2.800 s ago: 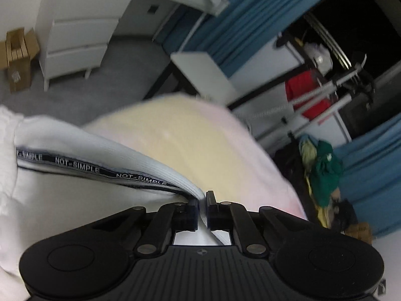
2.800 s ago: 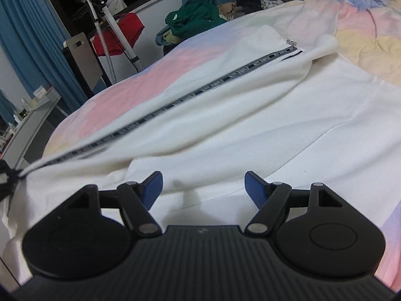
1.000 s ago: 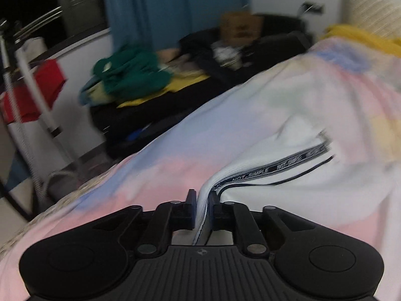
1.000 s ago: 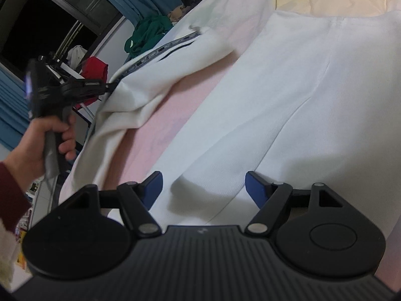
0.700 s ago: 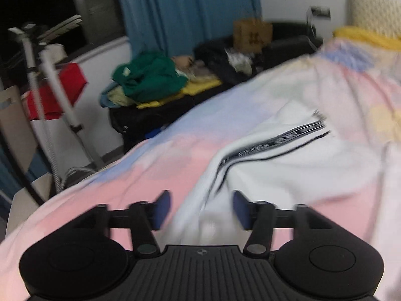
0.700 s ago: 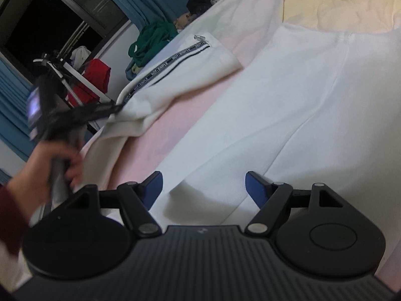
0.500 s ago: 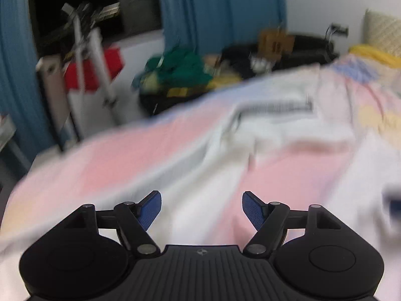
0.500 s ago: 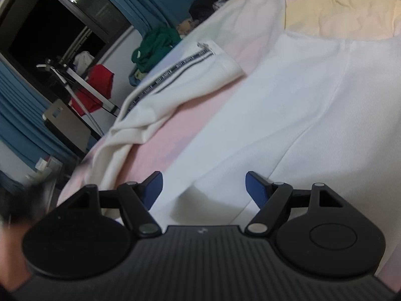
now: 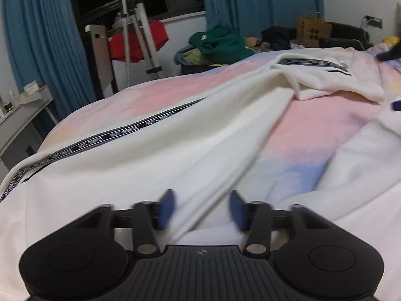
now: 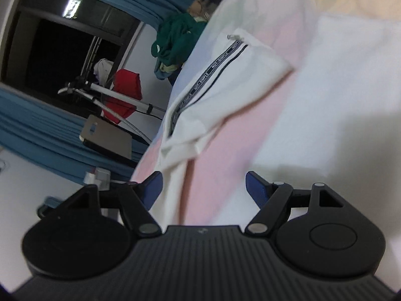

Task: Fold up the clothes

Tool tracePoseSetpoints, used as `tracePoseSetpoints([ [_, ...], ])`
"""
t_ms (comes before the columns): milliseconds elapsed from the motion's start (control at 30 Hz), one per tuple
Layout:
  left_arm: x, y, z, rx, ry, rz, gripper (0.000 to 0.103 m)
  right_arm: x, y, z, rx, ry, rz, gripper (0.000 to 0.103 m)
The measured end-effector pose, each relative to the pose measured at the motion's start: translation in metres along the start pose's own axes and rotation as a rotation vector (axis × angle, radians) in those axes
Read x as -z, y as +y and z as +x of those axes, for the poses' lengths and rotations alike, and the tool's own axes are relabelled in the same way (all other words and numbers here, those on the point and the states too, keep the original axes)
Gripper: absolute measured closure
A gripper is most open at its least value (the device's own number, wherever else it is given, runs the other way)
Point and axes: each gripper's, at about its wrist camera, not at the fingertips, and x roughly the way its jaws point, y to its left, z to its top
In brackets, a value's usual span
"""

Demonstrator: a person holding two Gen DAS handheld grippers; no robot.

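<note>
**White trousers lie spread and rumpled on the bed, both grippers empty**

The white trousers lie stretched across the pastel bedspread, one leg running away from the left wrist camera toward the far side of the bed, the other leg lying apart from it with a strip of pink cover bare between them. No neat fold shows: the legs are not stacked, and the far end of the striped leg bunches into soft ridges and a turned-over flap. As the cloth lies, the garment is laid out rather than folded, and judging by that, most of the folding remains to be done; which fold comes next the pictures do not settle.

The left gripper hovers low over a long ridge of the fabric, jaws spread wide and holding nothing. The right gripper is likewise released, jaws apart above the edge of the near leg and the pink cover.

The fabric looks thick, matte and limp, like a knitted jersey, and drapes in broad rounded creases. A black woven tape printed with white lettering runs down the side seam, beside a thin dark piping line. The bedspread is smooth, with blurred blocks of pink, blue and pale yellow.
</note>
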Motion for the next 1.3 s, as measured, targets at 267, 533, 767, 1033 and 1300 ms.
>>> tracePoseSetpoints([
  [267, 0.006, 0.026, -0.01, 0.078, -0.073, -0.11, 0.098, -0.072, 0.007, 0.085, 0.25, -0.222, -0.02, 0.057],
  [533, 0.0, 0.08, -0.032, 0.183, -0.176, -0.332, 0.099, -0.127, 0.118, 0.095, 0.298, -0.364, -0.263, 0.094],
  [767, 0.003, 0.08, -0.05, 0.235, -0.158, -0.266, 0.098, -0.131, 0.149, 0.049, 0.19, -0.501, -0.427, 0.095],
  [1033, 0.027, 0.056, -0.034, 0.278, -0.01, -0.195, 0.098, -0.109, -0.03, 0.06, 0.395, -0.338, -0.167, 0.095],
  [1300, 0.032, 0.055, -0.03, 0.264, 0.016, -0.234, 0.091, -0.096, -0.056, 0.066, 0.343, -0.363, -0.178, 0.087],
])
